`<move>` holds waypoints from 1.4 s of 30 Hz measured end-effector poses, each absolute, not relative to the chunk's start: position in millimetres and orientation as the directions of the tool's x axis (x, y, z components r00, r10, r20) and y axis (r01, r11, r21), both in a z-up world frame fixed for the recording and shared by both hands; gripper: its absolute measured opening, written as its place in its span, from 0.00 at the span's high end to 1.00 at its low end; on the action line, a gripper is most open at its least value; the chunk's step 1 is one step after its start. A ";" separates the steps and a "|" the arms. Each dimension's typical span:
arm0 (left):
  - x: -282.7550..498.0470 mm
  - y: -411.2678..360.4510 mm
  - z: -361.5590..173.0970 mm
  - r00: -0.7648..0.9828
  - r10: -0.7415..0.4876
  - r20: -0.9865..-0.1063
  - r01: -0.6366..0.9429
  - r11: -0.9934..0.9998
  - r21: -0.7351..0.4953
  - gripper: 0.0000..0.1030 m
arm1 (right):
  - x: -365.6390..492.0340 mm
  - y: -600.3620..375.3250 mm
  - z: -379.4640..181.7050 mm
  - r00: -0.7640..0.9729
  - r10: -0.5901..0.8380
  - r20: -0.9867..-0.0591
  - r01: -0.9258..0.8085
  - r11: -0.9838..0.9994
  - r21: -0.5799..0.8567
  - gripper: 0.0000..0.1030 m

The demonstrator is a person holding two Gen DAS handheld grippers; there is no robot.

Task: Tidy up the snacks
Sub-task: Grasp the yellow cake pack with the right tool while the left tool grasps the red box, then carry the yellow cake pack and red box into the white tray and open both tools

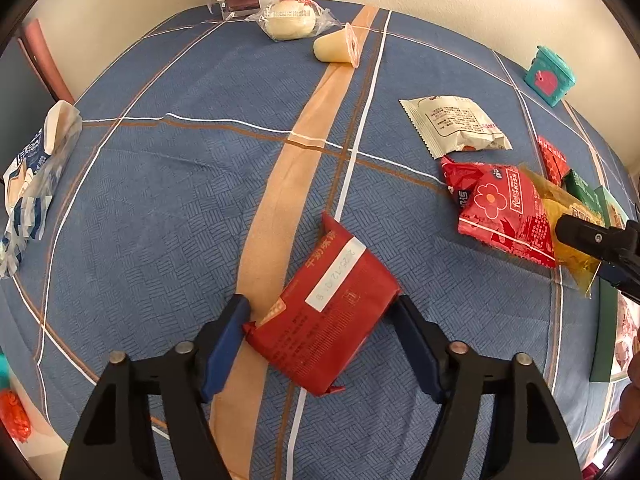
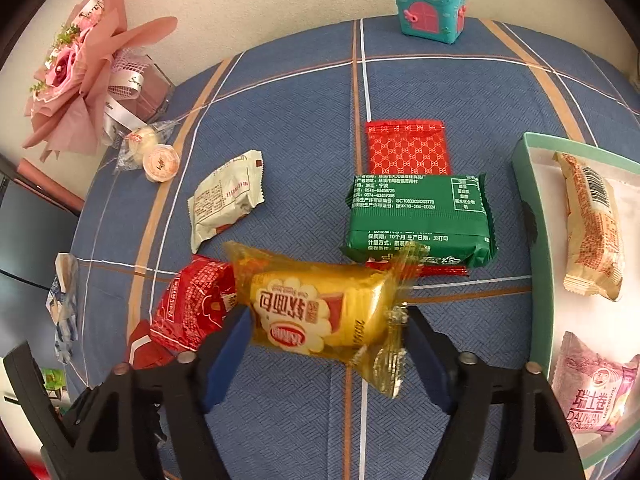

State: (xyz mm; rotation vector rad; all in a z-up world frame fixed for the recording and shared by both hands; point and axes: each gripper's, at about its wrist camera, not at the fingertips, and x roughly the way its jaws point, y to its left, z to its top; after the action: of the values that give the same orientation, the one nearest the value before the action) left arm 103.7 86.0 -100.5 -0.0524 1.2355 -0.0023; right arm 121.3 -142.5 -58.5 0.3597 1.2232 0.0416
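Red foil wraps the flat snack pack (image 1: pixel 326 316) that lies on the blue checked cloth (image 1: pixel 160 208), and the left gripper (image 1: pixel 322 320) has its two blue pads (image 1: pixel 228 336) against the pack's two ends — the jaws are half closed on it, and the pack looks caught between them while it rests on the cloth. The right gripper (image 2: pixel 326 330) holds a yellow bread packet (image 2: pixel 320 312) the same way, across its short sides, probably so that the soft bread is not crushed. To the right stands a green-edged box (image 2: pixel 536 216) with two snacks already inside; it seems to be the place where the snacks are collected. Several more packets — a green one (image 2: pixel 420 220) and a white one (image 2: pixel 224 196) — wait on the cloth nearby.
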 end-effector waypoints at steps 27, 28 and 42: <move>65.6 39.0 -35.8 0.380 -0.031 -0.924 -0.080 0.995 -0.066 0.54 | 77.1 -176.8 -16.8 0.402 0.321 -0.857 0.149 0.901 0.407 0.54; 65.1 34.5 -31.8 0.387 -0.032 -0.921 -0.075 0.995 -0.066 0.54 | 74.6 -179.9 -13.5 0.409 0.325 -0.853 0.150 0.898 0.414 0.54; 75.1 -49.5 7.4 0.460 -0.074 -0.885 0.032 0.997 -0.067 0.54 | 46.1 -236.6 23.3 0.492 0.308 -0.814 0.197 0.871 0.449 0.54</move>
State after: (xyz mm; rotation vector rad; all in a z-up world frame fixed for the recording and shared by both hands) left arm 75.1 -49.5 7.4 -0.0428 1.0915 -0.0648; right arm 46.1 -236.6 23.3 0.5344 1.0679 0.0712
